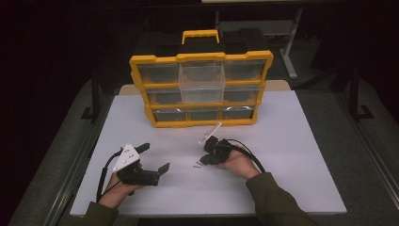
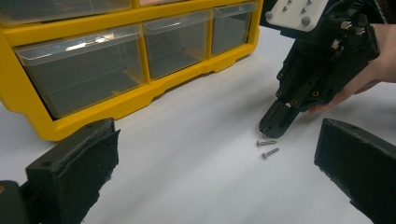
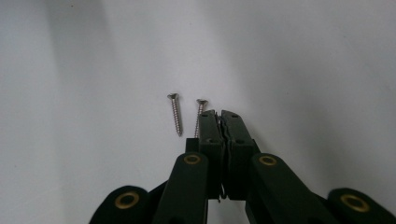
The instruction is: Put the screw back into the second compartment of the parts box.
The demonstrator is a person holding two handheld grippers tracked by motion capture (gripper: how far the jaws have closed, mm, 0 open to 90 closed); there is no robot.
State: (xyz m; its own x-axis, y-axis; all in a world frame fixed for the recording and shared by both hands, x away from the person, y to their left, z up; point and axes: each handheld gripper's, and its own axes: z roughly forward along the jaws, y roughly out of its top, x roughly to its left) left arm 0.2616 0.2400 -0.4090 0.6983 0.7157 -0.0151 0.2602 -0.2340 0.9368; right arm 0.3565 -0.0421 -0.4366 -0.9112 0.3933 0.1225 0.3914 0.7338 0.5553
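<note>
Two screws [image 3: 176, 114] lie side by side on the bench [image 1: 291, 155], just beside your right gripper [image 3: 220, 115], its jaws together on nothing. Your left gripper [image 1: 151, 157] rests nearby, jaws apart.

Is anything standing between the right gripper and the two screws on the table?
Nothing visible does. The right gripper, jaws shut and empty, rests its tip on the bare white table right beside the two screws, the nearer one alongside its left jaw.

Two small silver metal screws [image 3: 187, 115] on plain white table board [image 1: 291, 141]; yellow plastic organizer box [image 1: 201, 89], clear drawers; black grippers [image 1: 214, 151].
</note>
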